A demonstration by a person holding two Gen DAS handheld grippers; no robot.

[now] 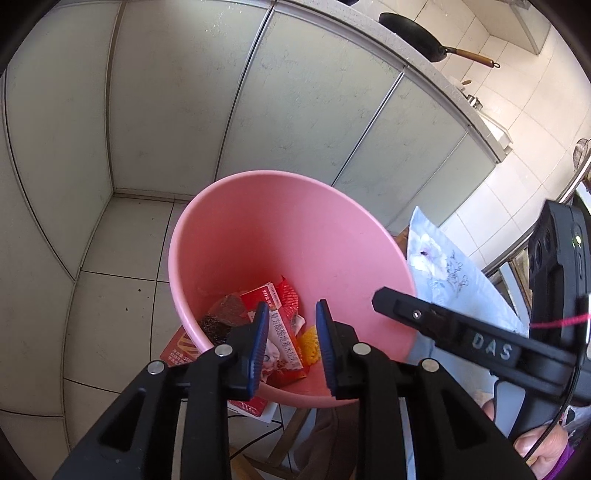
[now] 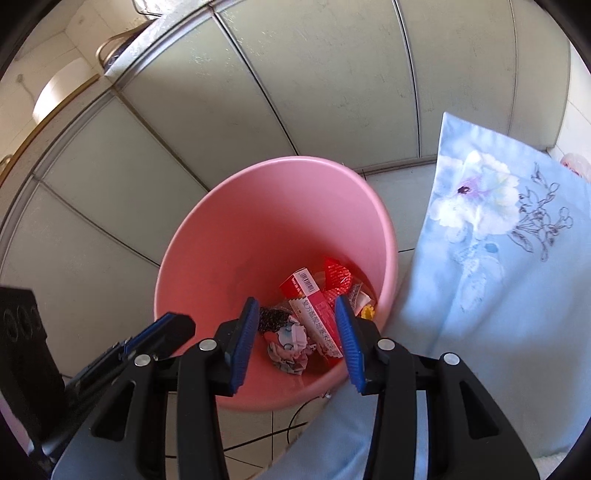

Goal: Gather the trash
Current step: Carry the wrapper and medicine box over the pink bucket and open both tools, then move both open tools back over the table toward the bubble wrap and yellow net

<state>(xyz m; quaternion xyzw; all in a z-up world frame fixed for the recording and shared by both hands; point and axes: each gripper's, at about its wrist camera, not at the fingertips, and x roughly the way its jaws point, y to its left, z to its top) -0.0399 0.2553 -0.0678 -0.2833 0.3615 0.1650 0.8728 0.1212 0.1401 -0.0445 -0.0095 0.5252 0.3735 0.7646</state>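
Both tongs hang over the pink bin [image 1: 288,236], pointing steeply down into it.

Left tongs [image 1: 291,332]: jaws part-open, blue pads apart, nothing between them and nothing gripped. Seen through the gap, down on the bin floor: a red-and-white box [image 1: 284,332] and a yellow scrap [image 1: 309,345] just to the right of it. A dark mesh scrap [image 1: 214,321] lies left of the left pad, a red wrapper [image 1: 288,295] beyond the pad tips. A red carton [image 1: 177,347] sits outside the bin, against its near-left wall, below and left of the left finger.

Right tongs [image 2: 295,332]: jaws open, a moderate gap, empty. No pad touches any trash. Below the gap, on the bin floor: the box, lying slantwise toward the right pad, and a crumpled printed paper [image 2: 290,347] nearer the left pad. The wrapper lies past the tips, the mesh by the left pad, the yellow scrap just outside the right pad.

From the left view, the right tongs reach in from the right, tip over the bin's right rim.

A pale-blue flowered cloth [image 2: 498,258] lies right of the bin, beside the right tongs. Cabinet doors [image 1: 184,110] stand beyond the bin. A pan [image 1: 417,35] sits on the counter, far upper right of the left tongs.
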